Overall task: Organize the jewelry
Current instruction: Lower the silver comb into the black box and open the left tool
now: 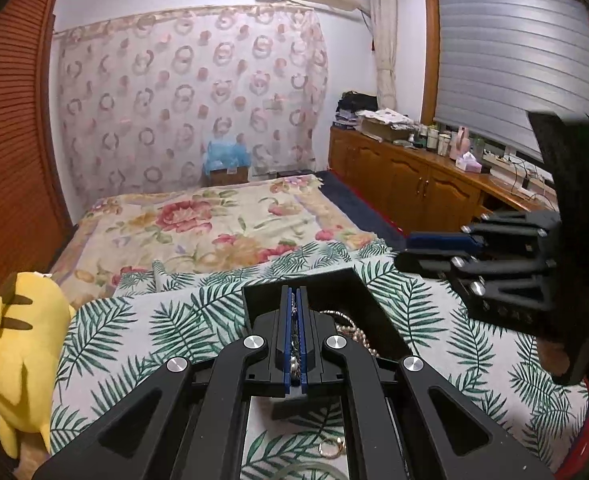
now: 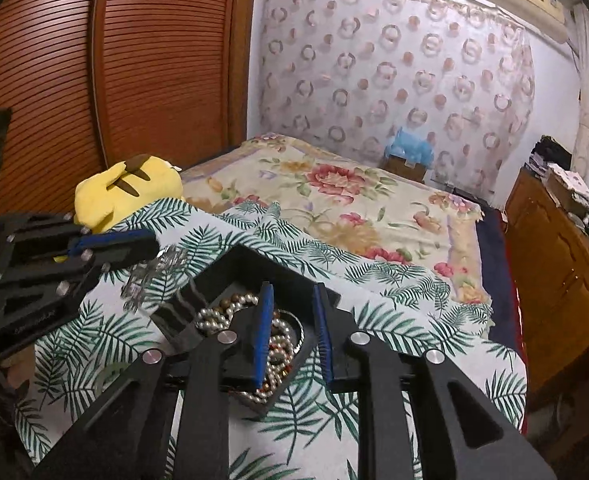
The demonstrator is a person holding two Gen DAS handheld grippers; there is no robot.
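A black jewelry box (image 2: 238, 264) sits on the palm-leaf cloth (image 2: 326, 412), holding pearl and bead strands (image 2: 214, 316). It also shows in the left wrist view (image 1: 334, 284). My left gripper (image 1: 294, 300) is shut on a silvery crystal chain (image 1: 293, 312). In the right wrist view that chain (image 2: 150, 276) hangs from the left gripper's (image 2: 150, 246) tips, above the cloth just left of the box. My right gripper (image 2: 292, 292) is open above the box, empty. It shows from the side in the left wrist view (image 1: 408, 248).
A gold ring (image 1: 331, 447) lies on the cloth near me. A yellow plush toy (image 1: 18, 344) sits at the left edge. A floral bedspread (image 1: 214, 224) lies beyond the cloth. A wooden cabinet (image 1: 414, 184) with clutter runs along the right.
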